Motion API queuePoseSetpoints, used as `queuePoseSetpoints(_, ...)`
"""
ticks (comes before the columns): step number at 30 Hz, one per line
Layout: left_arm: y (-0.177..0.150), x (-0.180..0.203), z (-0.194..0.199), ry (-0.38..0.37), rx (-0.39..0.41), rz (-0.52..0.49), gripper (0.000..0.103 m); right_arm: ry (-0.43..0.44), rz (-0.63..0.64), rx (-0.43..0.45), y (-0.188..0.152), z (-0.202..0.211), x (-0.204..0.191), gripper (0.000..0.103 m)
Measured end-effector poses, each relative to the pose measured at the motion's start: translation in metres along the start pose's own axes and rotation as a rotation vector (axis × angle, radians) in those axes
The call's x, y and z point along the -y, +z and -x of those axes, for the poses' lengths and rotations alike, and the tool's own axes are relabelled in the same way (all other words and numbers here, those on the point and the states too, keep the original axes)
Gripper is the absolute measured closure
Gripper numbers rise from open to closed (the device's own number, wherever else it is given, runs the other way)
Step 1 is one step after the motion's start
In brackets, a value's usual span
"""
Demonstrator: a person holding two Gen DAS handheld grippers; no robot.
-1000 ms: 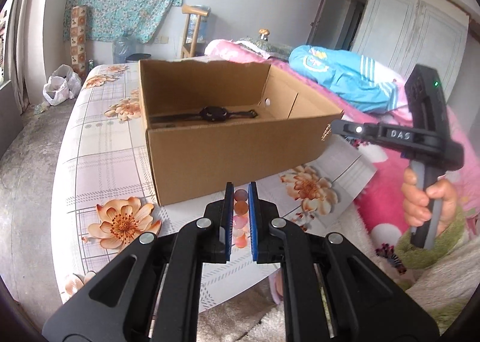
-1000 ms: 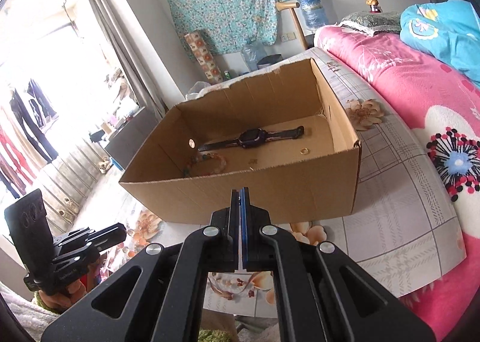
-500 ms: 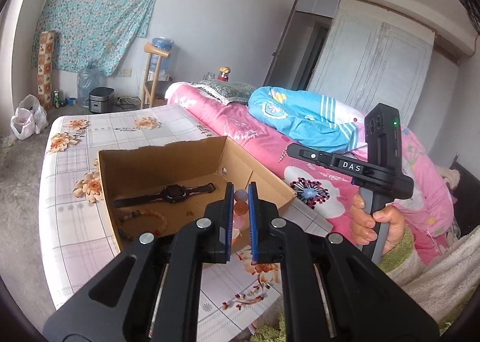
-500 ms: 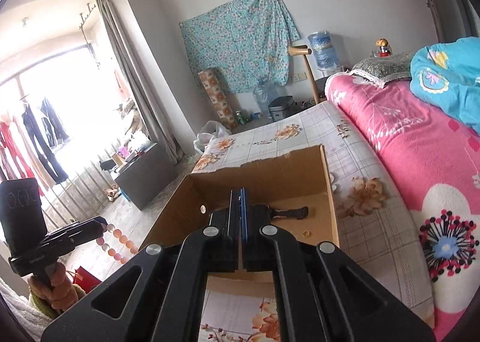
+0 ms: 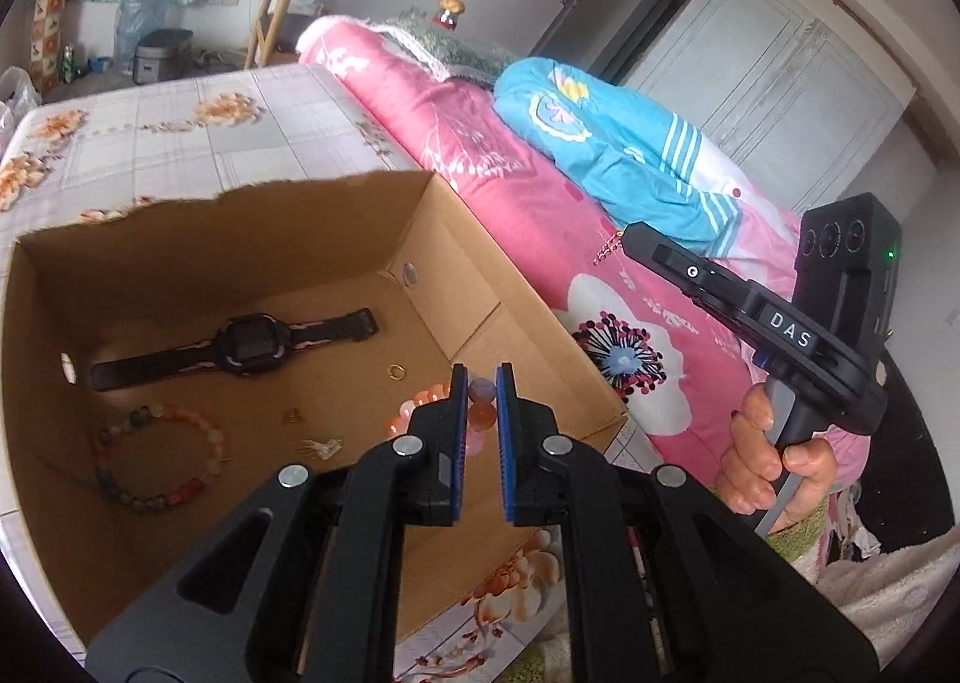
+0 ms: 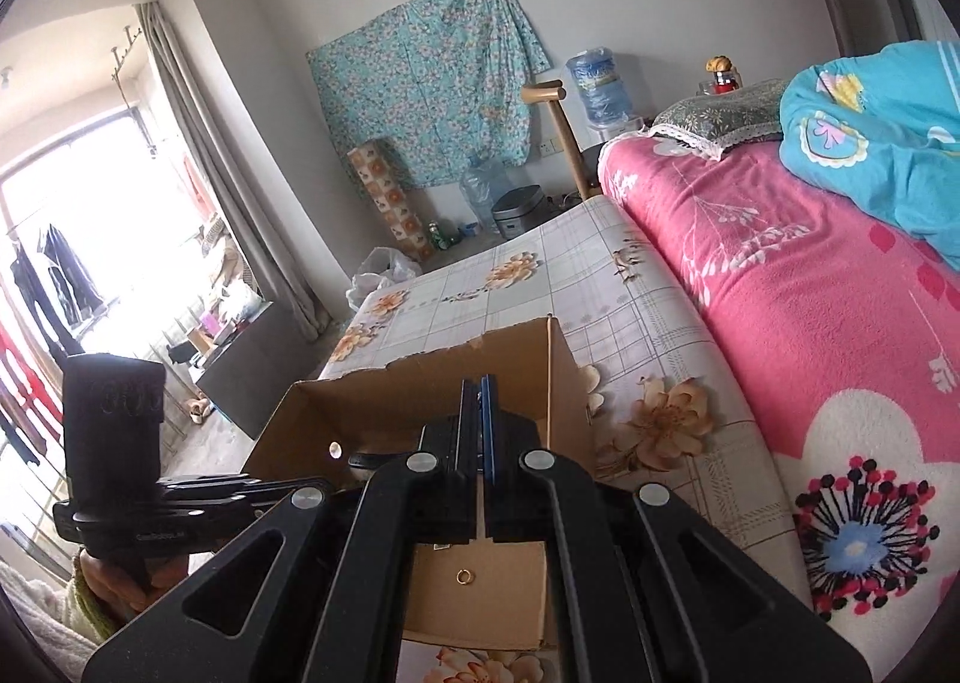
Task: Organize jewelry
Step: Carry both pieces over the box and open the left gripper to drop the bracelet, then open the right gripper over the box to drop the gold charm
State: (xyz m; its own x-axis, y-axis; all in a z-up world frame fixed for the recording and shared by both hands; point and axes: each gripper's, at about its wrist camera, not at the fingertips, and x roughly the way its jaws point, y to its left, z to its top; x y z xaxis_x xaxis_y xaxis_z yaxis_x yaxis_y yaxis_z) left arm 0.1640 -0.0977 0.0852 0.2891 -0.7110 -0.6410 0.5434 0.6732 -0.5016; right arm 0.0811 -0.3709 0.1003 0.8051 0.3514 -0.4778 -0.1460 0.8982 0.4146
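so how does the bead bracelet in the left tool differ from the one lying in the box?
The held bracelet has larger pink-orange beads and hangs clamped in the left tool over the cardboard box. The loose bracelet has smaller, multicoloured beads and lies flat as an open ring on the box floor. Both are beaded strands.

A bed (image 5: 180, 137) spread with a pale checked sheet (image 6: 576, 275) printed with orange flowers carries an open cardboard box (image 5: 528, 359), its far edge torn. Beside the box, along the sheet's edge, lies a pink flowered blanket (image 5: 516, 203). On that blanket rest a bundled blue quilt (image 5: 624, 155) and, farther back, a grey lace-trimmed pillow (image 6: 720, 113).
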Motion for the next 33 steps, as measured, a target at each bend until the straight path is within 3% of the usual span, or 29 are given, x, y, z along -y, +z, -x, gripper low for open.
queuePoseSetpoints(5, 0.007, -0.001, -0.056, -0.076, -0.132, 0.081, 0.095, 0.008, -0.037, 0.005, -0.001, -0.005, 0.021, 0.102)
queuePoseSetpoints(8, 0.004, -0.003, -0.081, -0.021, -0.205, 0.08, 0.095, 0.01, -0.059, 0.008, -0.002, -0.005, 0.029, 0.102)
queuePoseSetpoints(10, -0.001, -0.008, -0.093, -0.022, -0.256, 0.108, 0.089, 0.01, -0.072, 0.01, -0.003, -0.005, 0.034, 0.102)
queuePoseSetpoints(13, -0.005, -0.013, -0.092, -0.009, -0.266, 0.124, 0.085, 0.004, -0.082, 0.009, -0.004, -0.004, 0.038, 0.102)
queuePoseSetpoints(17, -0.002, -0.012, -0.066, 0.027, -0.181, 0.093, 0.082, 0.008, -0.084, 0.006, -0.002, -0.001, 0.036, 0.102)
queuePoseSetpoints(20, 0.0, -0.009, -0.03, 0.086, -0.072, 0.048, 0.074, 0.027, -0.059, -0.006, 0.001, -0.001, 0.024, 0.102)
queuePoseSetpoints(22, -0.002, -0.008, -0.004, 0.134, 0.003, 0.018, 0.062, 0.059, -0.036, -0.033, 0.005, -0.005, 0.013, 0.102)
queuePoseSetpoints(27, -0.014, -0.007, 0.058, 0.304, 0.164, -0.055, 0.037, 0.154, -0.014, -0.244, 0.012, -0.049, -0.013, 0.102)
queuePoseSetpoints(31, -0.029, -0.014, 0.094, 0.411, 0.23, -0.078, 0.022, 0.139, 0.014, -0.441, 0.007, -0.096, -0.029, 0.102)
queuePoseSetpoints(33, -0.037, -0.02, 0.106, 0.438, 0.246, -0.069, 0.02, 0.127, 0.033, -0.511, 0.003, -0.116, -0.036, 0.102)
